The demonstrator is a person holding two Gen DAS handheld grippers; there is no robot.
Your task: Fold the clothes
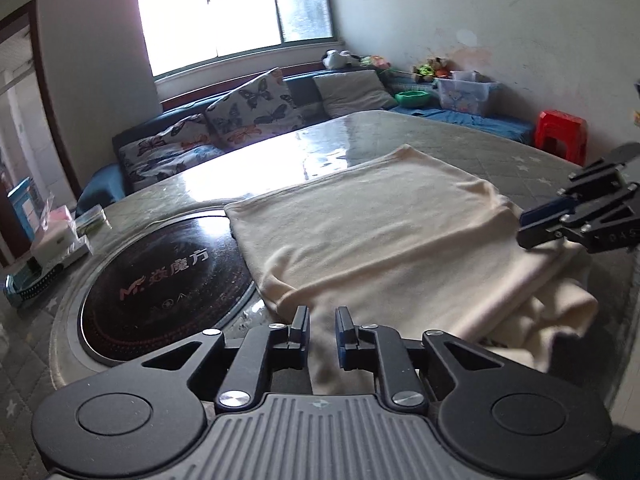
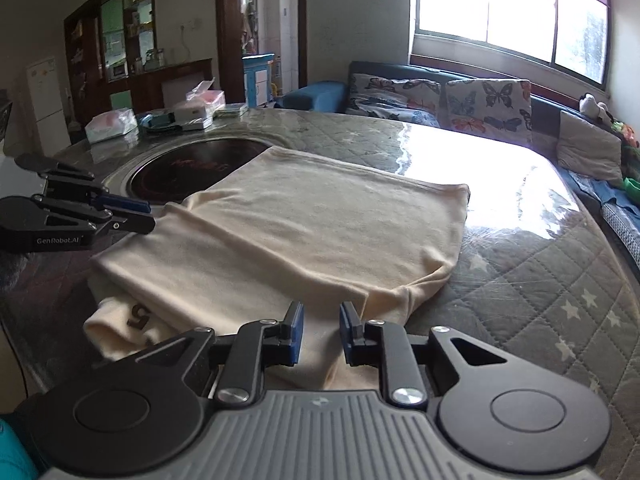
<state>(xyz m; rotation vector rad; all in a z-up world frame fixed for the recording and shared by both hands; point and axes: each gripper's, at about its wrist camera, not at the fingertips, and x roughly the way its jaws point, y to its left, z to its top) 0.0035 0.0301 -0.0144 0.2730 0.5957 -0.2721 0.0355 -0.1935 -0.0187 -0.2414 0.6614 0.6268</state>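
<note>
Left gripper (image 1: 322, 320): jaws slightly parted over the near left edge of the cloth, gripping nothing, I think.
Right gripper (image 2: 322, 316): the same, parted at the near right edge.
Garment (image 2: 304, 224): cream, part-folded on the quilted table (image 2: 540, 280), its far left corner over the round hob (image 1: 160, 276).
Doing it well: pinch both near corners level, then carry them far together so the edges meet.

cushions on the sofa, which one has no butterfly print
The plain grey cushion near the corner by the toys; the other two cushions carry butterflies.
</note>
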